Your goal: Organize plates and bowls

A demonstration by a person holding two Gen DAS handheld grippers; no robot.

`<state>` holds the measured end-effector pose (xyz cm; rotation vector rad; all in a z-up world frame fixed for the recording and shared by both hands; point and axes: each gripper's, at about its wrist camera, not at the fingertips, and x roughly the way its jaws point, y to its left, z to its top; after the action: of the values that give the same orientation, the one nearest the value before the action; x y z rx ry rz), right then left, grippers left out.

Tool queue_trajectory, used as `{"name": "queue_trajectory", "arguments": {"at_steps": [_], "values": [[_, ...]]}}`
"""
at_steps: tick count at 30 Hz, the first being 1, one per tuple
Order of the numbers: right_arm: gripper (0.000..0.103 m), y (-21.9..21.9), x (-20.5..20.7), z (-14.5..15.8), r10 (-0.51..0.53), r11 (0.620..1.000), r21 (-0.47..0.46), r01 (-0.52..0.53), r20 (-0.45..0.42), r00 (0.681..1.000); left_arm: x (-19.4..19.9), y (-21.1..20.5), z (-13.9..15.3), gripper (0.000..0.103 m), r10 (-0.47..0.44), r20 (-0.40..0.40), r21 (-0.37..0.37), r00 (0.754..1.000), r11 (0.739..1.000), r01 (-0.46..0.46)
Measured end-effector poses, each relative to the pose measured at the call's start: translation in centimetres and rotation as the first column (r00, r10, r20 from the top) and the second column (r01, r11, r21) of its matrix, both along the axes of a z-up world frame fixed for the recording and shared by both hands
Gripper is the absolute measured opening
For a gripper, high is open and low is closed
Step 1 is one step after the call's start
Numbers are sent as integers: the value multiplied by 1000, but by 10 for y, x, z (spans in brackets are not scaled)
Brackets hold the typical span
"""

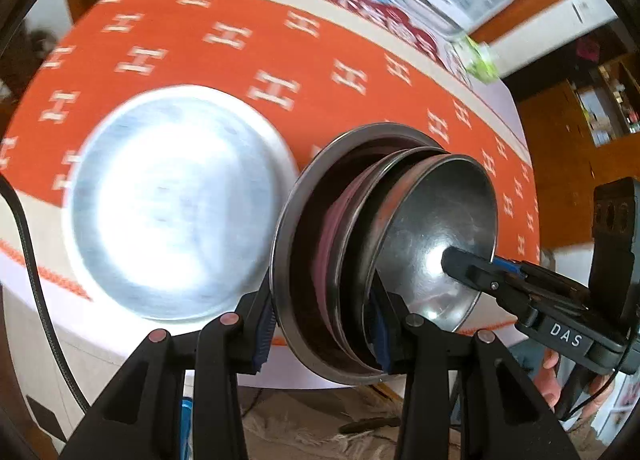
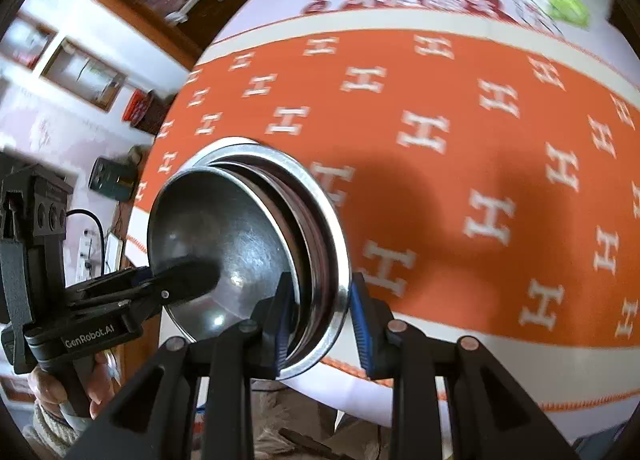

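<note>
1. Both grippers, left (image 1: 322, 330) and right (image 2: 320, 322), pinch the nested stack of round steel bowls (image 1: 384, 244) above the orange patterned tablecloth (image 1: 208, 60).
2. The tilted stack could slide apart, clattering onto the flat steel plate (image 1: 176, 204).

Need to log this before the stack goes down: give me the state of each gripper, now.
Left gripper: jaws closed on the rims of the stack of steel bowls.
Right gripper: jaws closed on the opposite rims of the same stack.
</note>
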<state>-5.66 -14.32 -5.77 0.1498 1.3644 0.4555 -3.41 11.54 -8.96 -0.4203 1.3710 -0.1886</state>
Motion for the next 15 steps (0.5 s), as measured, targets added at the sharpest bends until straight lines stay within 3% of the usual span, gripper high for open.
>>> {"name": "queue_trajectory", "arguments": {"at_steps": [7, 15], "values": [[26, 65, 13, -1, 81, 997, -1, -81, 2, 997, 0, 60, 2, 39, 99, 5, 37, 995, 994, -99], [26, 121, 27, -31, 84, 996, -14, -85, -68, 994, 14, 112, -26, 39, 120, -48, 69, 992, 991, -117]]}}
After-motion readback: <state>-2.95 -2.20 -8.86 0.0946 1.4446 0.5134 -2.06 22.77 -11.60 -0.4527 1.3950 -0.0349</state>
